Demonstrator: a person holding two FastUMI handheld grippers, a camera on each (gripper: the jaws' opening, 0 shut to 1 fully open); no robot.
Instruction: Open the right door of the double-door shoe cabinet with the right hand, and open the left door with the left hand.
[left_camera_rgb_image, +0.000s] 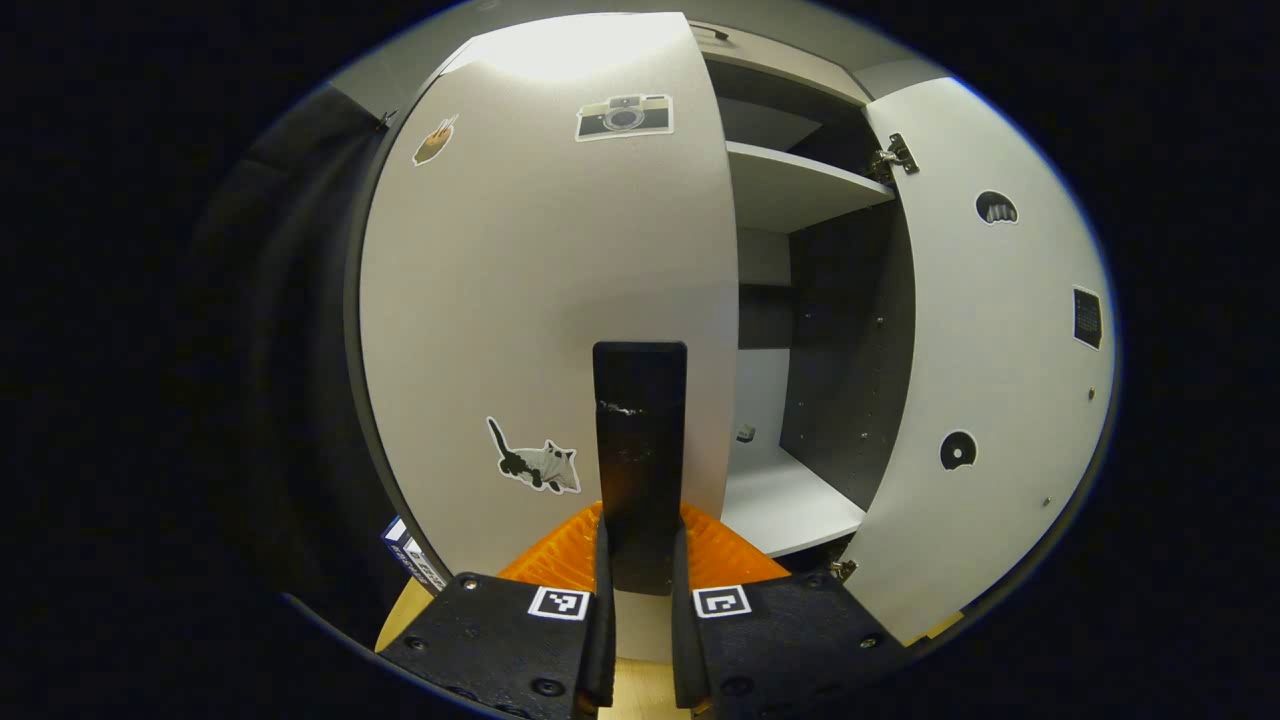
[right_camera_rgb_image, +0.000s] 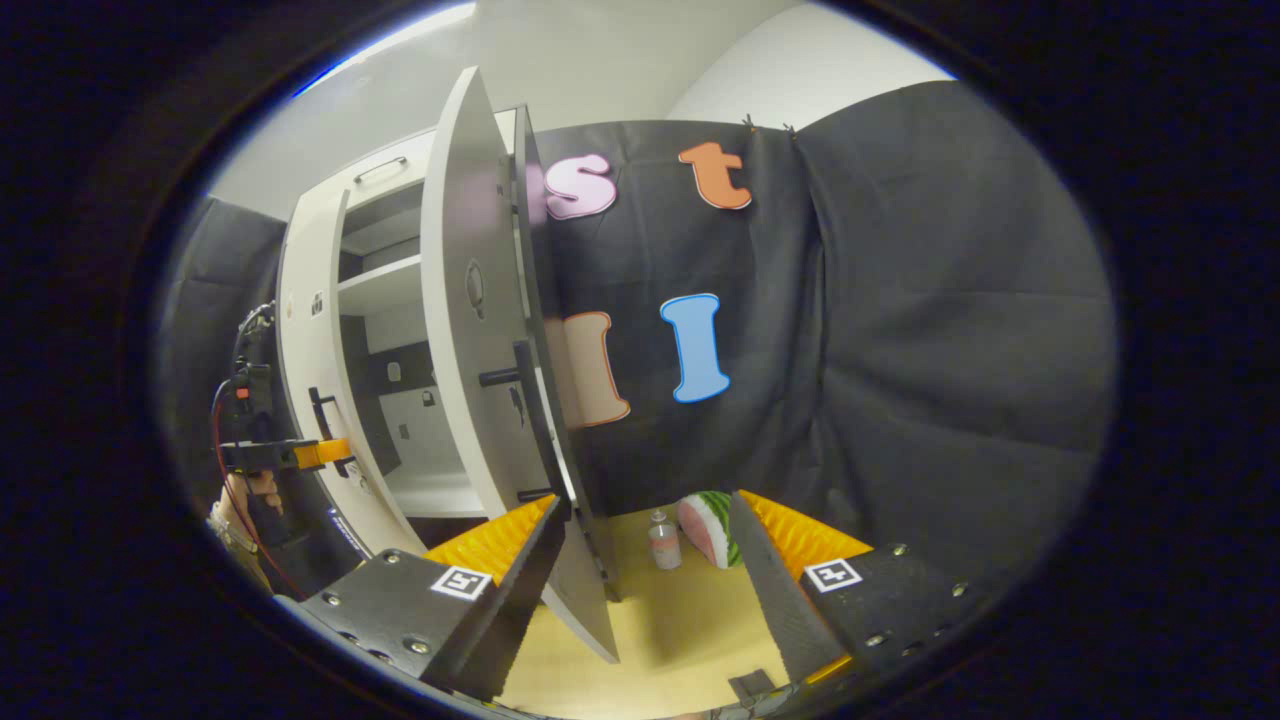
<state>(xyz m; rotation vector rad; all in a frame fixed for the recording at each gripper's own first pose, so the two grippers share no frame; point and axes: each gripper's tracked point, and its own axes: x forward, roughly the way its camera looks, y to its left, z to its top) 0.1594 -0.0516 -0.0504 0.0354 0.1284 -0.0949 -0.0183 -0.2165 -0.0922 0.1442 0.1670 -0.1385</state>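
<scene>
In the left gripper view, the left gripper (left_camera_rgb_image: 640, 590) at 6 o'clock has its fingers pinched tight on the black handle (left_camera_rgb_image: 640, 440) of the left door (left_camera_rgb_image: 540, 300), which stands partly open; the right door (left_camera_rgb_image: 990, 350) at 3 o'clock is swung wide, baring a shelf (left_camera_rgb_image: 800, 185). In the right gripper view, the right gripper (right_camera_rgb_image: 650, 580) at 6 o'clock is spread wide, holding nothing, with the right door's edge (right_camera_rgb_image: 480, 330) just beside its left finger; whether they touch cannot be told. The left gripper (right_camera_rgb_image: 290, 455) shows at 9 o'clock on the left door's handle.
</scene>
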